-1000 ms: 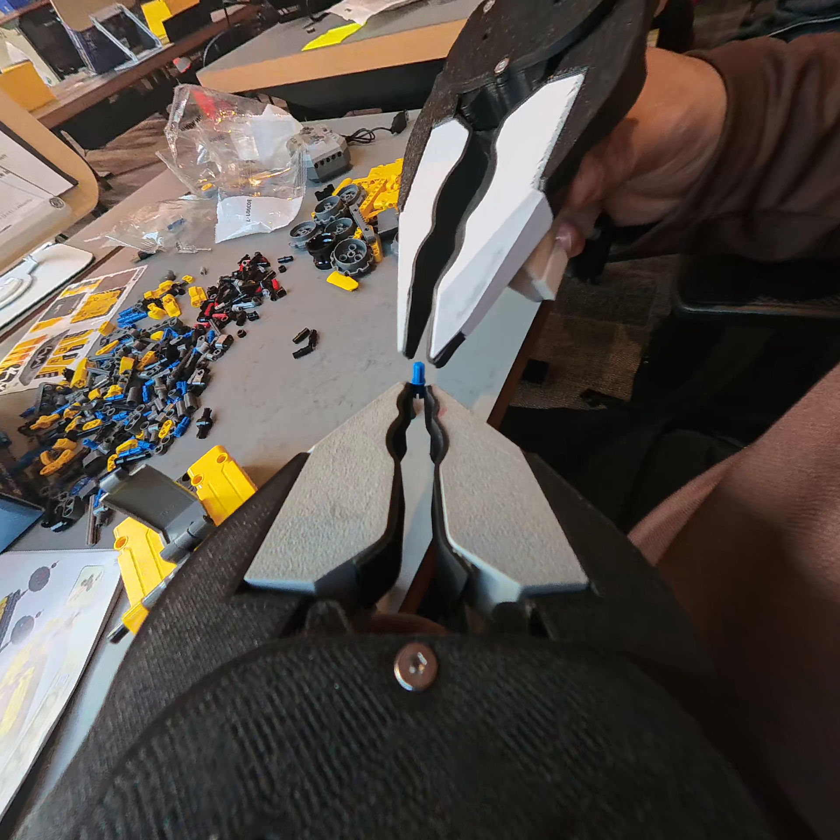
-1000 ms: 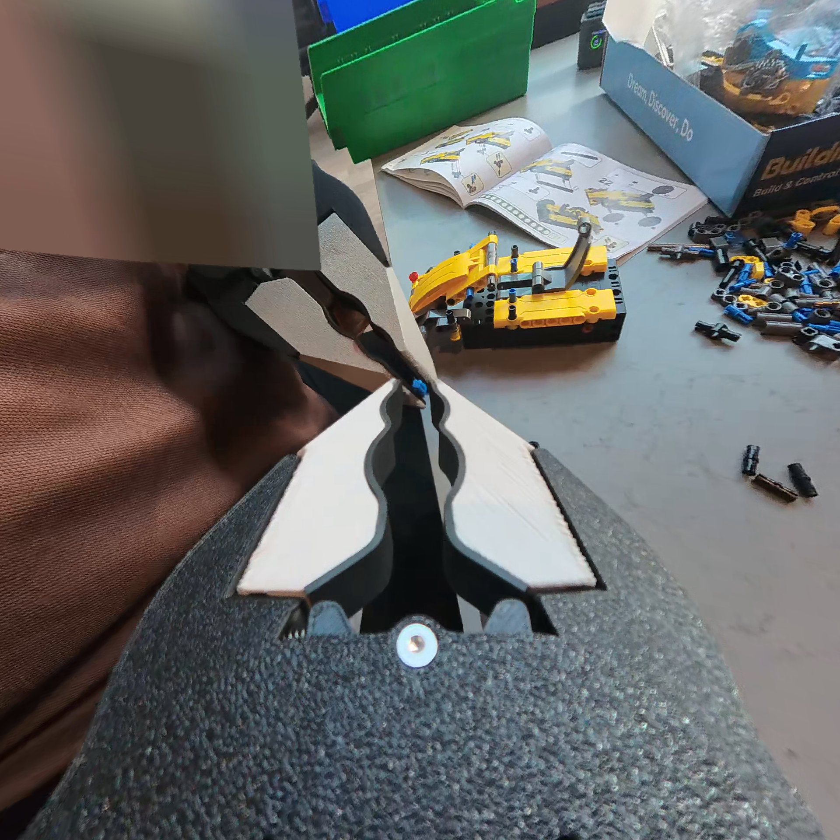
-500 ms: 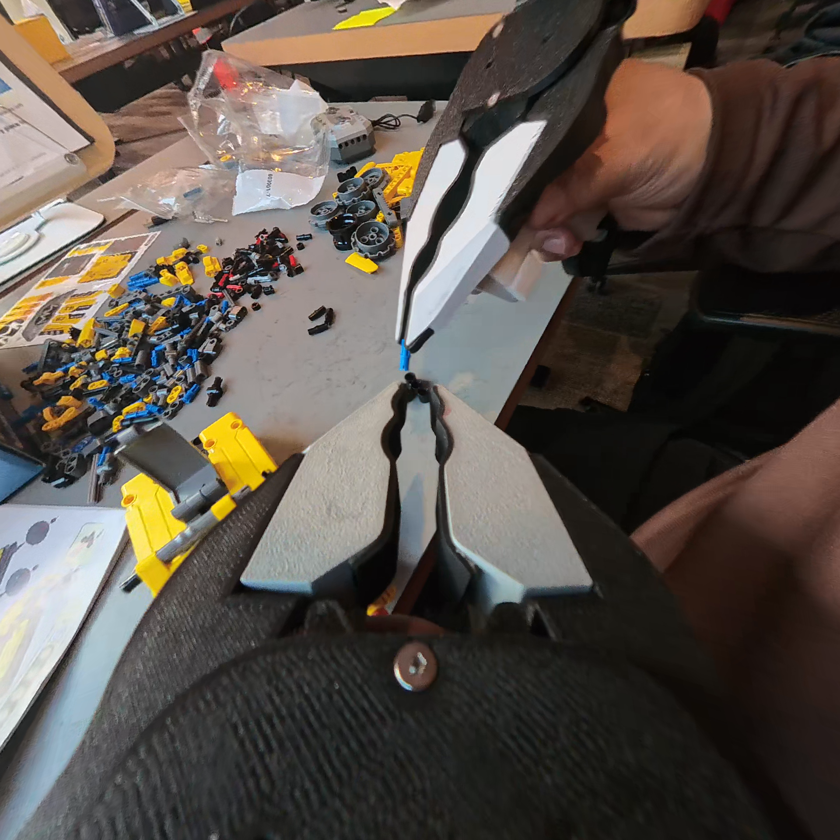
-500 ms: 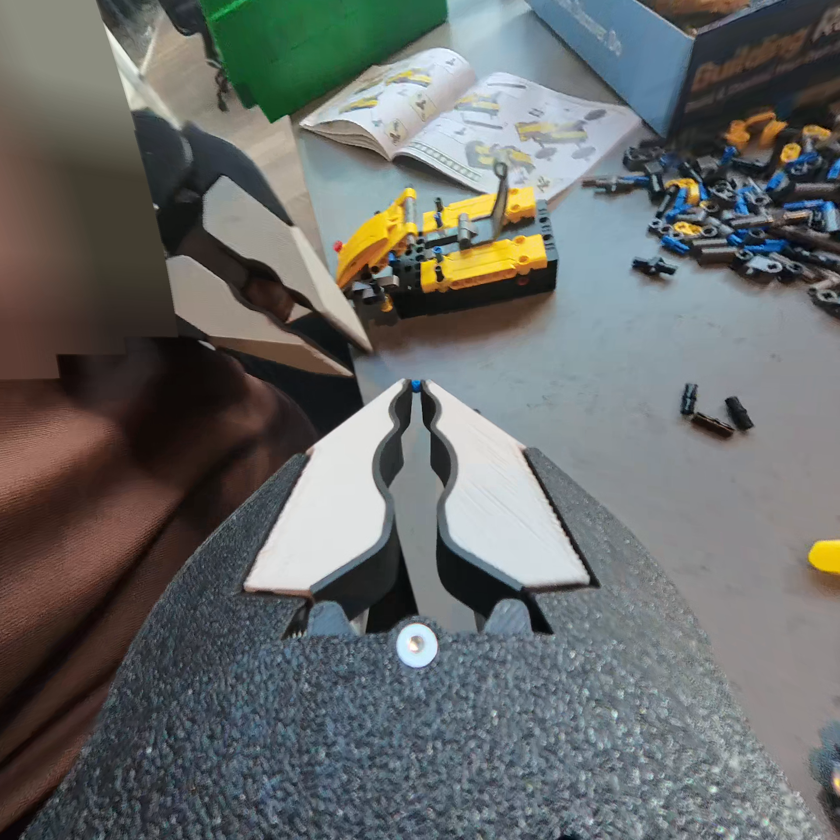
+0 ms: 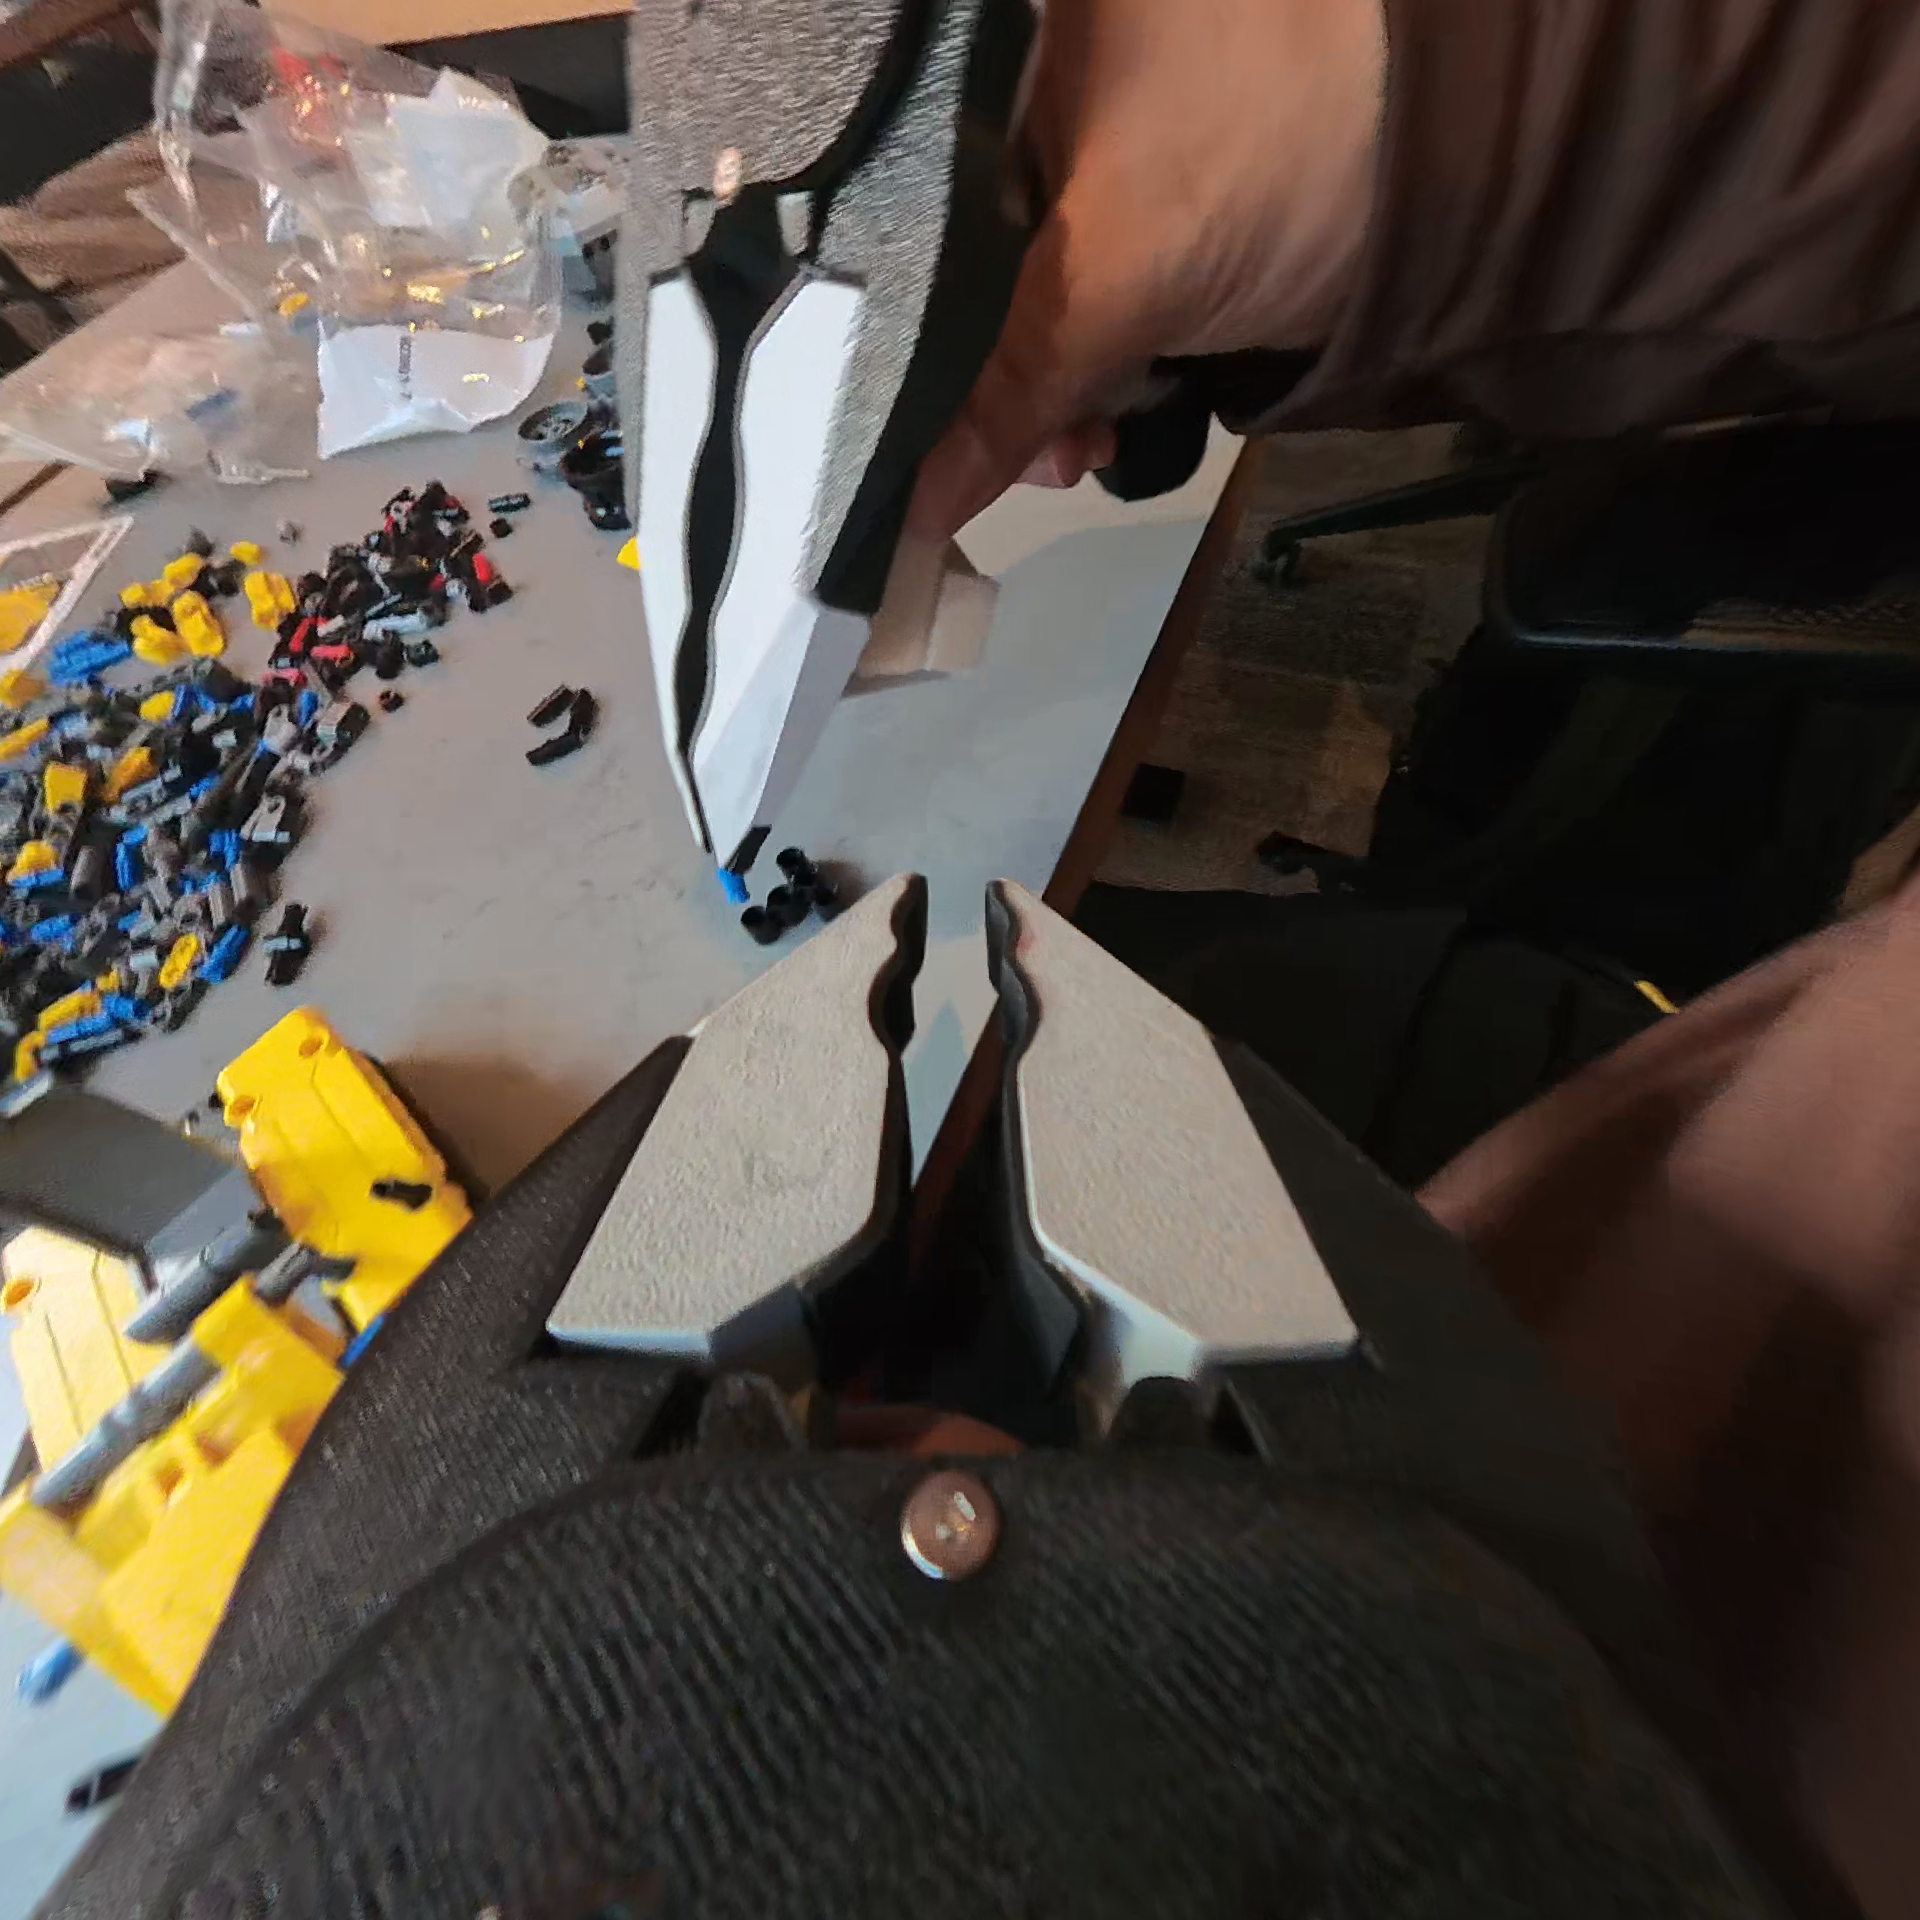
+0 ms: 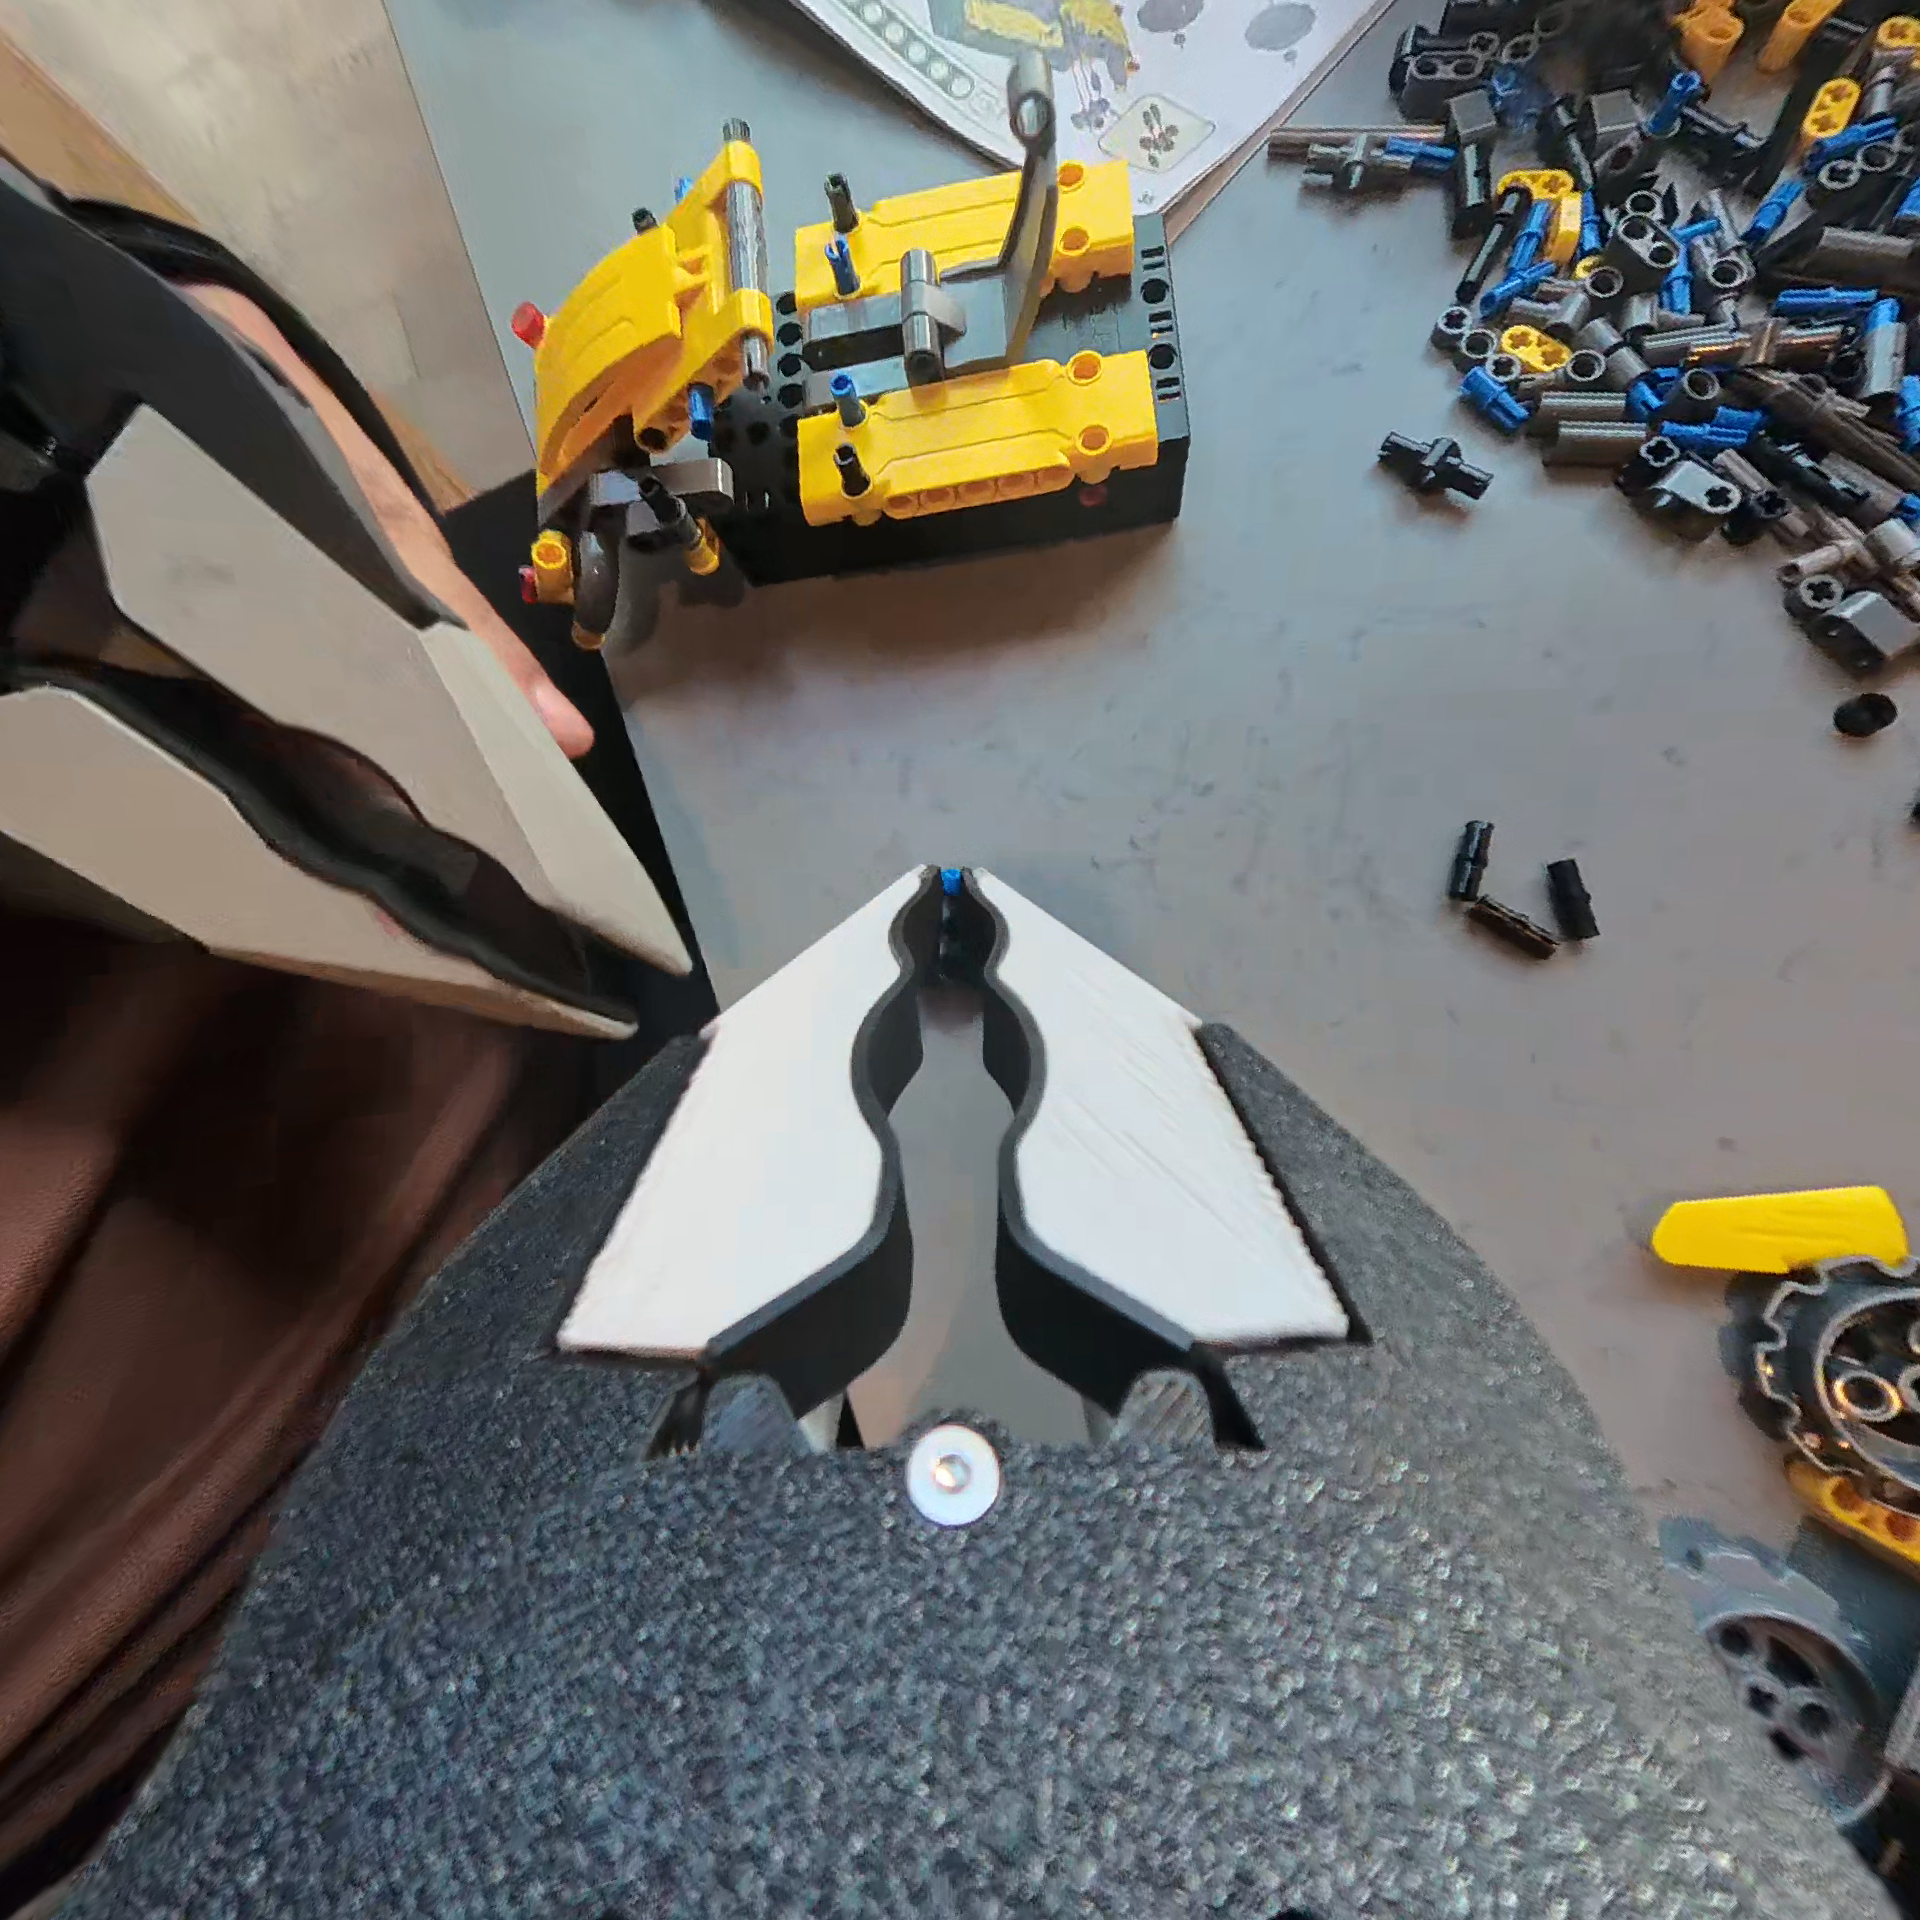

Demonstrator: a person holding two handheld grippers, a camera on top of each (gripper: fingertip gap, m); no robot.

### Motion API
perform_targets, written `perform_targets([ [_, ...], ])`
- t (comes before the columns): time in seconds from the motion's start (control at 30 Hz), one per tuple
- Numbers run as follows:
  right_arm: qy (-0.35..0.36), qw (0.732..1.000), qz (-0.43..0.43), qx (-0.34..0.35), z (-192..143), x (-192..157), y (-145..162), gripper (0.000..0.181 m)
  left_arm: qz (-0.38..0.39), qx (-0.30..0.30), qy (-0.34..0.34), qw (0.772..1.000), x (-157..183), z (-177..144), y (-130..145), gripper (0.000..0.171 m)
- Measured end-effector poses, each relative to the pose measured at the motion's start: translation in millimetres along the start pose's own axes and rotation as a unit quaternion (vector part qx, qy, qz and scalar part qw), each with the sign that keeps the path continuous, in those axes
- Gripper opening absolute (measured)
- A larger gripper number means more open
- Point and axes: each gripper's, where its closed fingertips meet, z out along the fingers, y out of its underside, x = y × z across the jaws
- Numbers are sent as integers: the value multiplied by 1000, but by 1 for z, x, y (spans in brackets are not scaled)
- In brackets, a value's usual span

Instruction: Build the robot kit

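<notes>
My right gripper [image 6: 949,878], with white fingers, is shut on a small blue pin [image 6: 949,883] and holds it close above the grey table [image 6: 1195,779]. In the left wrist view it [image 5: 727,847] comes down from above with the blue pin [image 5: 732,883] at its tip. A small black connector [image 5: 792,900] lies on the table right beside that pin. My left gripper [image 5: 951,891], with grey fingers, is slightly open and empty at the table's edge, just right of the connector. It also shows at the left of the right wrist view [image 6: 644,992].
A yellow-and-black brick model [image 6: 883,395] stands beyond the grippers, with an instruction booklet [image 6: 1091,73] behind it. A pile of small parts [image 6: 1714,312], three black pins [image 6: 1517,894], a yellow panel [image 6: 1777,1242] and wheels [image 6: 1849,1382] lie to the right. Plastic bags [image 5: 353,208] lie farther back. My hands' fingertips stand some 6 cm from each other.
The blue pin passed from my left gripper to my right one, which moved down toward the table. The left gripper opened, and the black connector it held now lies on the table.
</notes>
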Motion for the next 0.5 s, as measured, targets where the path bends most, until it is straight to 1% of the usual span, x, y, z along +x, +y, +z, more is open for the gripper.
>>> perform_targets([
  [0.07, 1, 1000, -8, -17, 1, 2, 1, 0, 27, -7, -16, 999, -1, 11, -3, 10],
  [0.17, -6, 999, -14, -31, 1, 4, 1, 0, 63, -19, -65, 996, -13, 21, -6, 14],
  [0.2, -6, 999, -17, -35, 0, 6, 1, 0, 72, -24, -79, 994, -18, 24, -5, 13],
  [0.3, -1, 999, -15, -44, 0, 16, 4, 0, 87, -53, -99, 990, -24, 31, 2, 9],
  [0.37, 0, 999, -8, -43, 0, 24, 5, 0, 91, -63, -99, 989, -22, 32, 1, 8],
  [0.43, -12, 999, 5, -40, 1, 28, 7, 0, 94, -65, -102, 988, -22, 29, 1, 9],
  [0.5, -26, 999, 9, -45, 3, 25, 12, 0, 89, -79, -108, 987, -25, 26, 10, 9],
])
